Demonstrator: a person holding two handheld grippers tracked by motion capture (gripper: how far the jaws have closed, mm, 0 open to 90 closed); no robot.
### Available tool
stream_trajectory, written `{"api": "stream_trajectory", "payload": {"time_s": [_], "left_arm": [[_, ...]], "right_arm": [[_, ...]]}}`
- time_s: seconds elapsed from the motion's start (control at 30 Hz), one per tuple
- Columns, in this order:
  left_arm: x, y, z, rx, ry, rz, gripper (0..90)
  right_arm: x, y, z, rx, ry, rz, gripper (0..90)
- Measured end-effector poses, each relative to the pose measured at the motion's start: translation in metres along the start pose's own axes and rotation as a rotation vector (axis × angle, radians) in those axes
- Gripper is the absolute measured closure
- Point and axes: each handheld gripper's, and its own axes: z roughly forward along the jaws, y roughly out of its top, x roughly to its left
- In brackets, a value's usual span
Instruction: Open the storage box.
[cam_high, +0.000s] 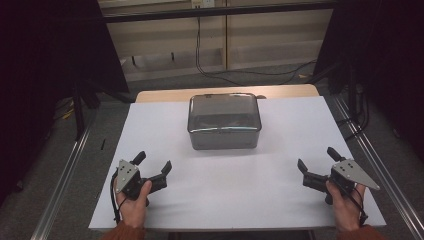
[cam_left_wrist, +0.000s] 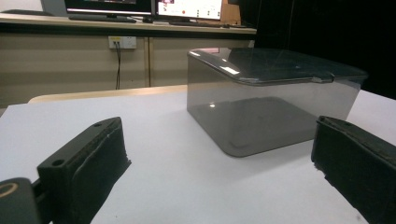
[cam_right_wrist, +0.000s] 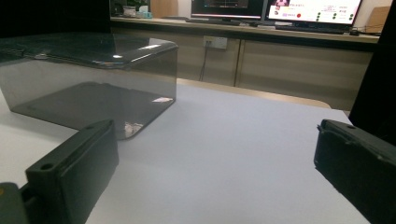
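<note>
Handling smoked plastic box (cam_high: 224, 121) with lid (cam_left_wrist: 280, 65): judged rigid, light, walls smooth and likely slippery, apparently empty. Best hold, in my judgement: opposite side walls under lid rim, one gripper per side. Box sits mid-table (cam_high: 150, 130), toward far edge. My left gripper (cam_high: 153, 161) and right gripper (cam_high: 315, 156) rest near table's near corners, well apart from box, jaws spread wide, holding nothing.

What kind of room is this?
Probably an office or lab: computer monitors sit on a long counter, a wall socket has cables plugged in, and a smoky plastic box waits on a white table.
</note>
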Motion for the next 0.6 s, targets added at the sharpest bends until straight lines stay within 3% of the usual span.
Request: {"api": "stream_trajectory", "payload": {"time_s": [0.23, 0.3, 0.6], "left_arm": [[0.0009, -0.0006, -0.0007, 0.007, 0.002, -0.008, 3.6], [0.0015, -0.0009, -0.0008, 0.017, 0.022, -0.006, 4.0], [0.0012, -0.0027, 0.0019, 0.035, 0.019, -0.012, 4.0]], "right_arm": [[0.001, 0.0008, 0.0003, -0.009, 0.022, -0.005, 0.0], [0.0028, 0.0007, 0.0017, 0.005, 0.036, -0.022, 0.0], [0.0068, 0.0, 0.0055, 0.014, 0.075, -0.009, 0.0]]}}
